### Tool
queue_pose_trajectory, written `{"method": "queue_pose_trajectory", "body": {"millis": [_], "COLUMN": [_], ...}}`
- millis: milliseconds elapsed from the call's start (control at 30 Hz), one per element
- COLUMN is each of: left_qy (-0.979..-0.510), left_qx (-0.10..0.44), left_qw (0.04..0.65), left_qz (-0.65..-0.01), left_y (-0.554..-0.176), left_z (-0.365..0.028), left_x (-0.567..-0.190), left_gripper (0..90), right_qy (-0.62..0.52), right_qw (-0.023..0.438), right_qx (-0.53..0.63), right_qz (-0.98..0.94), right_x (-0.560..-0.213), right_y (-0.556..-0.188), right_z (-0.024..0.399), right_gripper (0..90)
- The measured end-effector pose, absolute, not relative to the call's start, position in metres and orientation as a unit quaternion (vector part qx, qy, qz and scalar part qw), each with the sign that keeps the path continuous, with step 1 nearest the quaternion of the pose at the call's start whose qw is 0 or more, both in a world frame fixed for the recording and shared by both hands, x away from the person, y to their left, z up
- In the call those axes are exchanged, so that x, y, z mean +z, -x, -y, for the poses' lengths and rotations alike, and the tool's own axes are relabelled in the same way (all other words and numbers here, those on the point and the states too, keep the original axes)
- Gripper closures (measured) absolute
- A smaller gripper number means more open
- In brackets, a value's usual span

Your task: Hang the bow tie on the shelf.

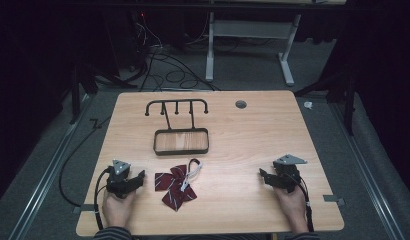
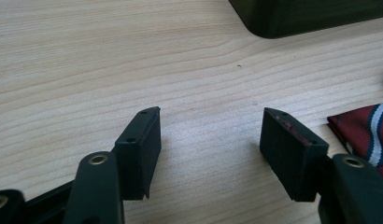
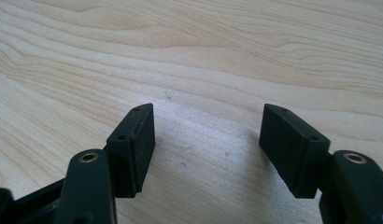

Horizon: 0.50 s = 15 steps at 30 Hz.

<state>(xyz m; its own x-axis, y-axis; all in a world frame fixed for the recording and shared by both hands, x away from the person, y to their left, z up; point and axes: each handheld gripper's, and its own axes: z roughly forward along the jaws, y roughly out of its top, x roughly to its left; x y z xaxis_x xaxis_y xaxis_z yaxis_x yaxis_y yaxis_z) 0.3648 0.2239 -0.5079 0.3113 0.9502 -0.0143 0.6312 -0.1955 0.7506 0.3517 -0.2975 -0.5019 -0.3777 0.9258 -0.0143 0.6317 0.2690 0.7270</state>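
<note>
A dark red bow tie [image 1: 174, 186] with white and blue stripes and a white strap lies on the wooden table [image 1: 243, 145] near the front, between my hands. Its edge [image 2: 367, 135] shows at the right of the left gripper view. My left gripper [image 1: 141, 176] rests on the table just left of the bow tie, open, with nothing between its jaws [image 2: 210, 135]. Far to the right, my right gripper [image 1: 262, 174] rests near the front edge, open over bare wood [image 3: 208, 133]. A black wire rack with hooks and a tray base [image 1: 181, 141] stands behind the bow tie.
The rack's dark base corner [image 2: 311, 16] shows at the top of the left gripper view. A round grommet hole [image 1: 241, 104] sits at the table's back. Cables [image 1: 168, 75] and a desk frame [image 1: 253, 45] lie on the floor beyond.
</note>
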Motion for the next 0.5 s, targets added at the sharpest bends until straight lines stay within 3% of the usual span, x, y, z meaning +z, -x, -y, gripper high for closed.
{"method": "queue_pose_trajectory", "body": {"millis": [500], "left_qy": [-0.738], "left_qx": [0.235], "left_qw": [0.337], "left_qz": [-0.535], "left_y": [-0.3647], "left_z": [-0.2238], "left_x": [-0.5079], "left_gripper": [37.5], "right_qy": [-0.512], "right_qw": [0.227], "right_qx": [0.324], "right_qz": [-0.763], "right_x": [-0.5019], "right_y": [-0.3517], "right_z": [0.2978], "right_gripper": [37.7]}}
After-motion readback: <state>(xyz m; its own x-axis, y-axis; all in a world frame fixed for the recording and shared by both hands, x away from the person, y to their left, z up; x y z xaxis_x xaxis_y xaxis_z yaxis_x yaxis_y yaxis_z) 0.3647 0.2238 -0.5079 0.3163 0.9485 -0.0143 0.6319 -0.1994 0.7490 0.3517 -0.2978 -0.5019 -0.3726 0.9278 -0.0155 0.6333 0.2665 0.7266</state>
